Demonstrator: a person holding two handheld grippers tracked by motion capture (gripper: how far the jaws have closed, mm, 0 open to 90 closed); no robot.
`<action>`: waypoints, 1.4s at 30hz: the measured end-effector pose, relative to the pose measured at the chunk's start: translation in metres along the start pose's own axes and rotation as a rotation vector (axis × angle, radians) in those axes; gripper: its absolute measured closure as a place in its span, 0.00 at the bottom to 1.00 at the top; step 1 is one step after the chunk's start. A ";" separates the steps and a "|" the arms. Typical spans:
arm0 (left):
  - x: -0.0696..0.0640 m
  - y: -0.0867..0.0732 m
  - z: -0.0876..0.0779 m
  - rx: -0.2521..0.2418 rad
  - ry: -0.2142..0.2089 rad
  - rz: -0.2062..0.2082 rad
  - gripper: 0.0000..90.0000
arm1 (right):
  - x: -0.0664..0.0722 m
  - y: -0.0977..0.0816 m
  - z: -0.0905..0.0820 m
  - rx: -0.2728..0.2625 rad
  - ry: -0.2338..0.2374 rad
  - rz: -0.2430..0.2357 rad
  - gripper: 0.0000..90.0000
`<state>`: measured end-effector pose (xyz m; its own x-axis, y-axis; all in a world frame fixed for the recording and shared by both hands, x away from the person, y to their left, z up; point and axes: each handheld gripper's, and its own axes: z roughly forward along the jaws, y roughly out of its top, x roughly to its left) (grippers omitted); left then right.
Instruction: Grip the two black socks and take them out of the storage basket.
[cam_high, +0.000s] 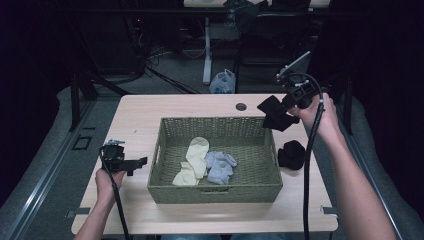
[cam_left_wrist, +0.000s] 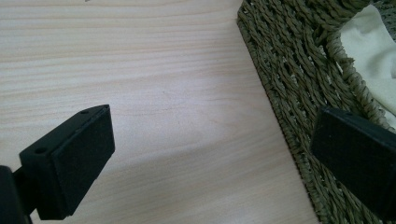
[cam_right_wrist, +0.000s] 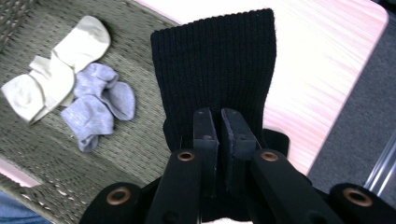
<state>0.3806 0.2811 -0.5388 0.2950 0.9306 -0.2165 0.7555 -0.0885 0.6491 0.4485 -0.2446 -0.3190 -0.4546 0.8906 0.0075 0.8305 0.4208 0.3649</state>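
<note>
- Table (cam_high: 135, 107): pale wood-grain top with a round cable hole (cam_high: 241, 106) near its far edge at 12 o'clock; dark room beyond, with a white desk leg (cam_high: 207, 50), cables and a tied plastic bag (cam_high: 223, 82) on the grey floor.
- Basket (cam_high: 215, 192): olive woven tray at the table's centre, holding a pair of cream socks (cam_high: 194, 160) and a pair of pale blue socks (cam_high: 220, 166) lying just beside each other.
- Black sock (cam_right_wrist: 219, 70): ribbed knit, cuff flat and squared off, hanging above the basket's corner at 2 o'clock, clear of the table.
- Right gripper (cam_right_wrist: 219, 123): fingers narrow, pinched on the black sock.
- Second black sock (cam_high: 291, 154): bunched into a lump on the table at 3 o'clock of the basket, just beside its wall.
- Left gripper (cam_left_wrist: 210, 158): fingers wide and empty, low over bare wood at 9 o'clock of the basket, one finger in front of the woven wall.
</note>
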 end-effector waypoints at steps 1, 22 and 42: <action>0.000 0.000 0.000 0.000 -0.001 -0.002 0.00 | -0.003 -0.002 -0.001 -0.002 -0.004 0.005 0.95; -0.001 0.000 0.000 0.002 0.003 -0.001 0.00 | -0.064 -0.050 0.029 0.025 -0.044 0.151 0.95; 0.000 0.000 0.000 0.001 0.002 0.001 0.00 | -0.075 -0.076 0.105 0.087 -0.018 0.190 0.94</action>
<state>0.3803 0.2809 -0.5387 0.2946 0.9311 -0.2150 0.7558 -0.0893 0.6487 0.4530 -0.3250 -0.4446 -0.2819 0.9580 0.0519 0.9259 0.2575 0.2764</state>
